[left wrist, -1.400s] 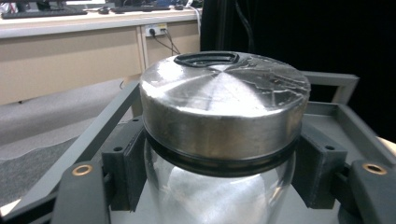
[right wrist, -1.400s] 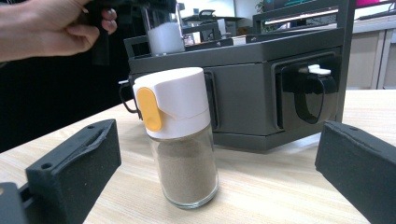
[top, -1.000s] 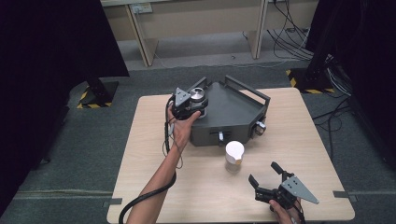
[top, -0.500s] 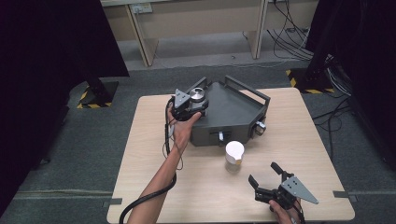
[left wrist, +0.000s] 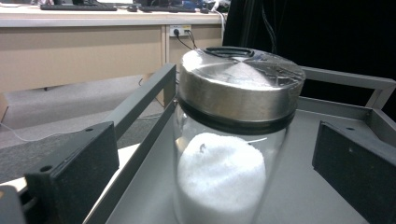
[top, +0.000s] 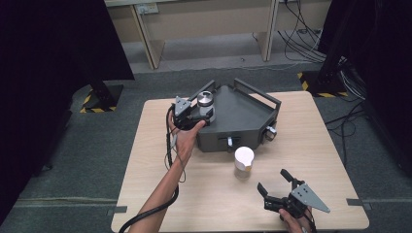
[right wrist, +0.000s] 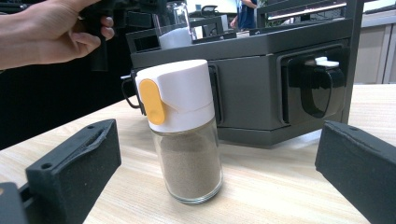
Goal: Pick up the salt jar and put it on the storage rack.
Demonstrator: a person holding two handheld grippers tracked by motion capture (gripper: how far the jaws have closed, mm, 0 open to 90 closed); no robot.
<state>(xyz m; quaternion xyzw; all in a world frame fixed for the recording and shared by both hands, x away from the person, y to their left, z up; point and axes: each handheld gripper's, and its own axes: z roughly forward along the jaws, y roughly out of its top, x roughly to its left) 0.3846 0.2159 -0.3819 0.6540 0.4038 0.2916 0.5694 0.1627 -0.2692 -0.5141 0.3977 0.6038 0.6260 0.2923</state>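
A glass jar (left wrist: 224,154) with a steel lid (top: 205,98), half full of white powder, stands on the left corner of a dark grey metal tray (top: 243,116). My left gripper (top: 206,110) is open around it. Its jaws have just been opening, and the jar stands between them with a gap on each side (left wrist: 215,172). A glass shaker (top: 244,160) of brown spice with a white and yellow cap (right wrist: 175,93) stands on the table in front of the tray. My right gripper (top: 272,179) rests near the table's front edge, open and aimed at the shaker (right wrist: 217,177), a short way off.
The wooden table (top: 145,145) carries the tray, which has raised rail handles (top: 257,92) and two latches (right wrist: 317,84) on its front faces. Grey floor, desk legs and cables lie beyond the far edge.
The left gripper's jaws have spread away from the jar, which stays upright on the tray. The right gripper has not moved.
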